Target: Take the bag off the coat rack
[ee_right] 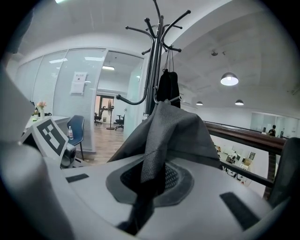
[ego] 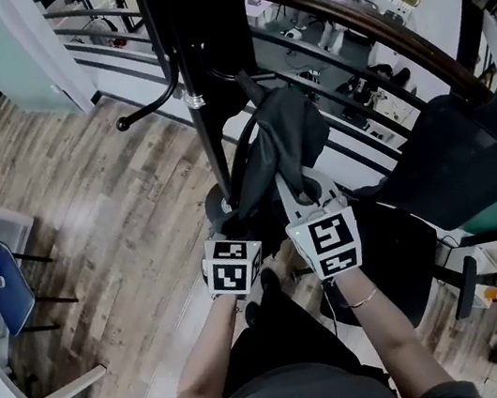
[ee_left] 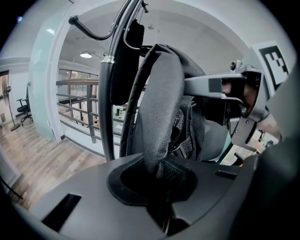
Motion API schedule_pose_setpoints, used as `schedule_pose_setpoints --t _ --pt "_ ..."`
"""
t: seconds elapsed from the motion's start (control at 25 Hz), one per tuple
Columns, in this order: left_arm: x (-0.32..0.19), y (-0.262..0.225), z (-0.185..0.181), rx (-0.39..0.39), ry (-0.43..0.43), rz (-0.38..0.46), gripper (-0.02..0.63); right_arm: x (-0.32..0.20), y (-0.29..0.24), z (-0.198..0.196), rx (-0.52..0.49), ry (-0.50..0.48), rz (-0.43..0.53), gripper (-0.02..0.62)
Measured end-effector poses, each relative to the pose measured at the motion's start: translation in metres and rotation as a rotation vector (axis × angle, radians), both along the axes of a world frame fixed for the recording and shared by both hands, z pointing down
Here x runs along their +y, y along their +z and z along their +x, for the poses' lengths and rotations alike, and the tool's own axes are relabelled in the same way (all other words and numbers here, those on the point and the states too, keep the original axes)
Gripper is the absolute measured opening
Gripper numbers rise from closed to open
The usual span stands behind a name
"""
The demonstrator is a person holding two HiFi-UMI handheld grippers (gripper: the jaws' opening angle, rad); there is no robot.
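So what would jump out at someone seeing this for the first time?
A dark grey bag in the middle, pinched by both the left claw and the right claw. Right beside it stands the black coat rack. Behind that, a curved railing overlooks a lower floor.

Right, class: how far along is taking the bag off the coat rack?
Done: the left gripper and right gripper are both shut on fabric of the grey bag. In hand: the bag is bunched up beside the coat rack pole. Left: lifting it clear; whether its strap is unhooked is unclear.
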State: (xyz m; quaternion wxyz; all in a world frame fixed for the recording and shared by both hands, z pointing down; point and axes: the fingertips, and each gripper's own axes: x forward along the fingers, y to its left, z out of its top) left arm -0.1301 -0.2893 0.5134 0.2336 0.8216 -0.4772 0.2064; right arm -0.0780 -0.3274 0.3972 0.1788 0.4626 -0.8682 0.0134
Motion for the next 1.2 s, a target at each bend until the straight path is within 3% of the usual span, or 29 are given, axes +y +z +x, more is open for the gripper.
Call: schedule_pose_setpoints --t 0.68,1.2 --pt "0.011 -0.046 0.032 0.021 0.085 0.075 0.050 0.021 -0.048 0.036 -0.016 0.087 0.086 0.017" --pt "0.051 -0.083 0.044 0.048 0.139 0.144 0.049 0.071 -0.086 0.046 0.002 0.132 0.158 0.017"
